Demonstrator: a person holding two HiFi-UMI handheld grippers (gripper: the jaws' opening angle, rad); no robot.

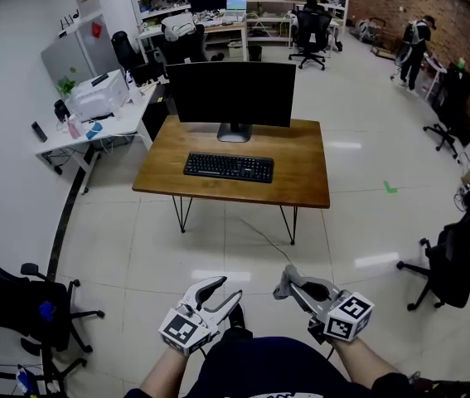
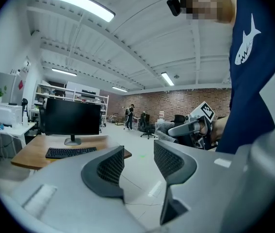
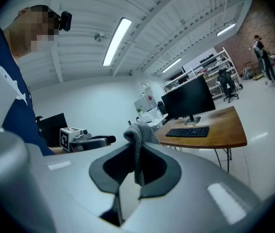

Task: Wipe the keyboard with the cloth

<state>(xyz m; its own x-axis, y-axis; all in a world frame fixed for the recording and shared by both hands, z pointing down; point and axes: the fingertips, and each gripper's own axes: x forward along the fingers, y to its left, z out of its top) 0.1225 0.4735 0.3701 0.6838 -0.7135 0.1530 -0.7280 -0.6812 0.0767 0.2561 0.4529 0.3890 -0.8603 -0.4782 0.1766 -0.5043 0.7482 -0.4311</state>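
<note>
No words, numbers or brand names are legible. Square black-and-white markers sit on the left gripper and right gripper; a white shark graphic marks the person's shirt.

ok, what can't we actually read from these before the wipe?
- Keyboard: too small in every view to show dirt or key legends.
- Cloth: right gripper view, partly hidden by the right claw pinching it, so its full size is unclear. In the head view it is hard to tell from the grey claw tip.
- Desk behind the monitor: head view, hidden by the screen.
- Left gripper view: desk legs hidden behind the left claw.
</note>
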